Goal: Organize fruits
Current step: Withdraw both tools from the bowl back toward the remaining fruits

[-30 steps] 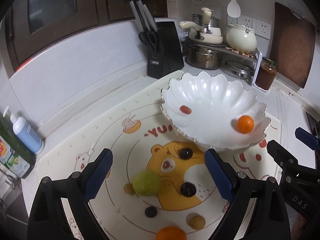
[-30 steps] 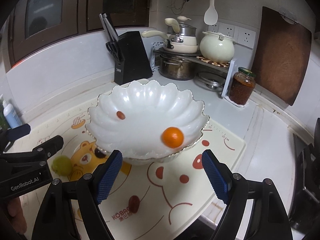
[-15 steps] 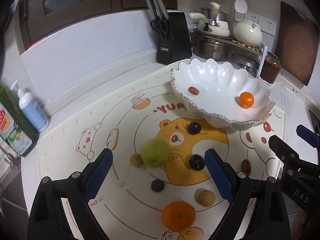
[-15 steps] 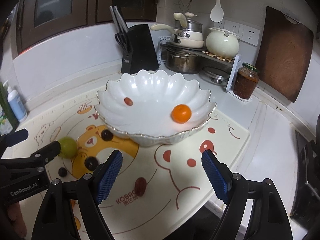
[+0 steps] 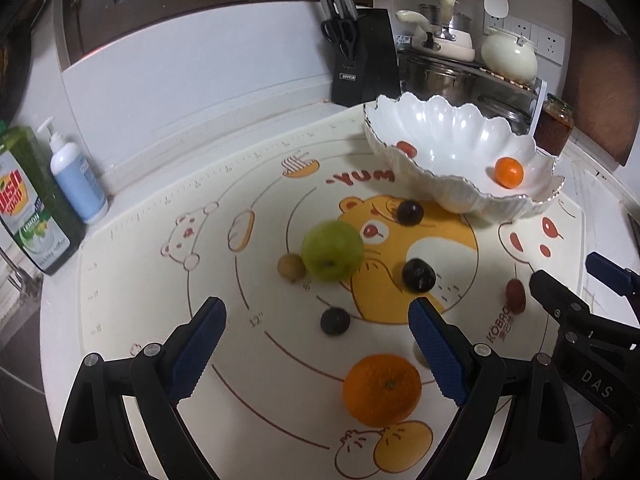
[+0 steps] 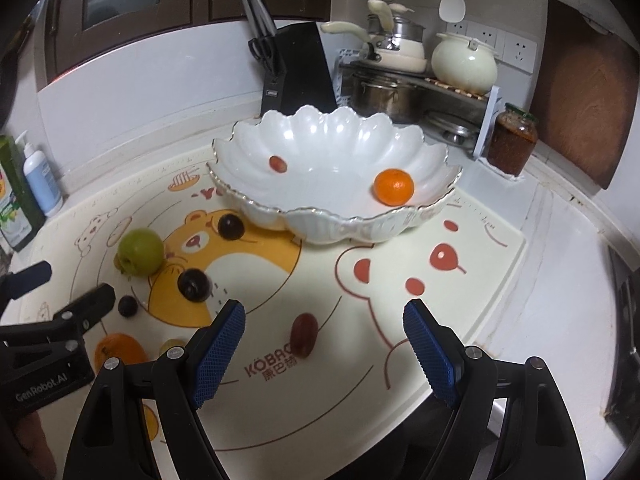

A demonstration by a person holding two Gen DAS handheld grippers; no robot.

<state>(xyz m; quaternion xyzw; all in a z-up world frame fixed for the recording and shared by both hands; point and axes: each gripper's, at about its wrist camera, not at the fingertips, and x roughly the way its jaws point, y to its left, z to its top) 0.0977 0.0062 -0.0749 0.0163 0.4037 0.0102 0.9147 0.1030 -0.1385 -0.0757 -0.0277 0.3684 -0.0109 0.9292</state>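
Countertop mat (image 6: 472,280) reads "KOBAC" and "YUM"; left gripper (image 5: 316,338) and right gripper (image 6: 324,340), marked "GenRobot.AI" and "DAS", gape wide, empty.

Your right gripper (image 6: 320,344) hangs wide open over a red grape (image 6: 304,335) on the mat (image 6: 472,280); the bowl (image 6: 332,224) beyond holds a tangerine (image 6: 393,186).
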